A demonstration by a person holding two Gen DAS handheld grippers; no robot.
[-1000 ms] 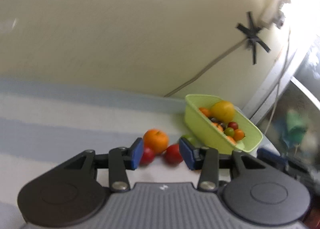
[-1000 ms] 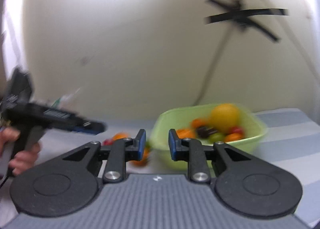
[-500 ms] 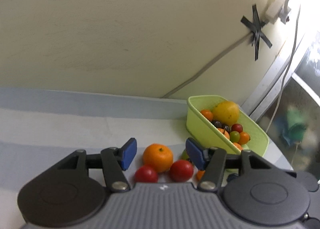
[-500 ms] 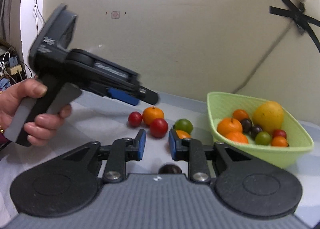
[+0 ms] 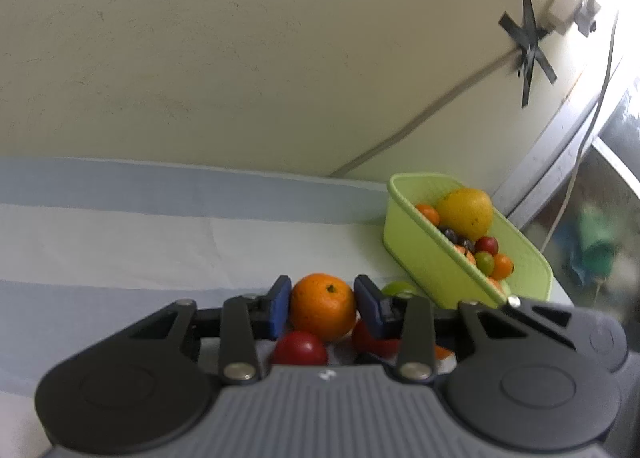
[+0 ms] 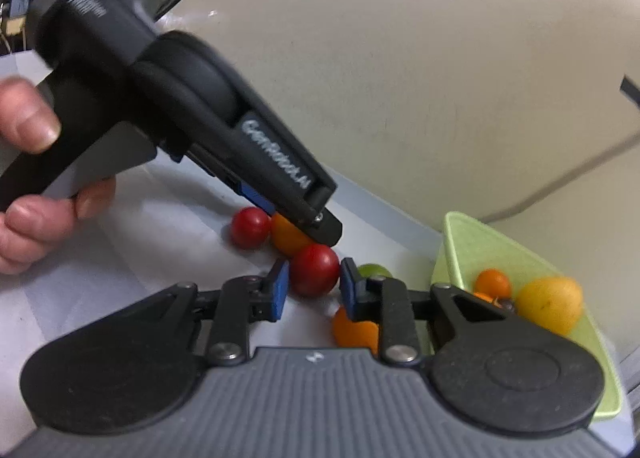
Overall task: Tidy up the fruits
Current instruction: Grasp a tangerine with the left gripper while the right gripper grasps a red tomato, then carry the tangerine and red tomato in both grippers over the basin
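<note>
Loose fruit lies on a striped cloth left of a lime-green basket (image 5: 420,258). My left gripper (image 5: 322,306) is closing, and its blue pads touch both sides of an orange (image 5: 322,312). Two red tomatoes (image 5: 300,348) (image 5: 372,338) lie just under its fingers. In the right wrist view that same left gripper (image 6: 290,214) reaches down over the orange (image 6: 286,238). My right gripper (image 6: 312,282) is opening, with a red tomato (image 6: 314,270) framed between its tips but not squeezed. A green lime (image 6: 374,270) and a small orange (image 6: 354,328) lie beside its right finger.
The basket (image 6: 460,242) holds a large yellow citrus (image 6: 550,304) and several small fruits. Another red tomato (image 6: 250,227) lies left of the orange. A person's hand (image 6: 32,178) grips the left tool. A cream wall with a taped cable stands close behind.
The left gripper came forward over the loose fruit, opened wider, then closed around the orange. The right gripper swung left from the basket to the loose fruit and now frames a red tomato.
</note>
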